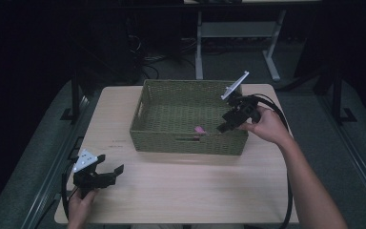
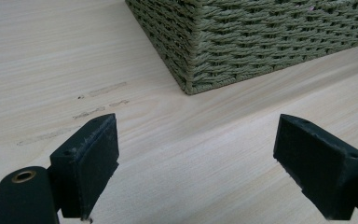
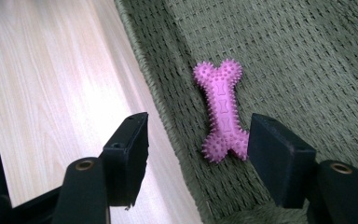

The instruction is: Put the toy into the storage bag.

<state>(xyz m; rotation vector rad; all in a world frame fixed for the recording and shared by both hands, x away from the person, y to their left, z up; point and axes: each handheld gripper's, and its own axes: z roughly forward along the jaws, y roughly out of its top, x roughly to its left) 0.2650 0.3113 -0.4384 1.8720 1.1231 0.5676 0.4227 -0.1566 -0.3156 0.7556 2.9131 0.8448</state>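
Observation:
A pink spiky bone-shaped toy (image 3: pixel 223 109) lies on the floor of the green woven basket (image 1: pixel 171 102), near its front wall; it is the small pink spot (image 1: pixel 199 129) in the high view. My right gripper (image 1: pixel 228 125) hangs over the basket's right part, tilted down toward the toy, jaws open with nothing between them (image 3: pixel 198 156). My left gripper (image 1: pixel 108 174) rests low over the table's front left, open and empty (image 2: pixel 196 163), facing the basket's front left corner (image 2: pixel 193 60).
The light wooden table (image 1: pixel 181 186) has bare surface in front of and left of the basket. Faint scuff marks (image 2: pixel 98 95) lie near the basket corner. Black cables trail from both grippers. Dark floor and a desk frame (image 1: pixel 238 33) lie beyond the table.

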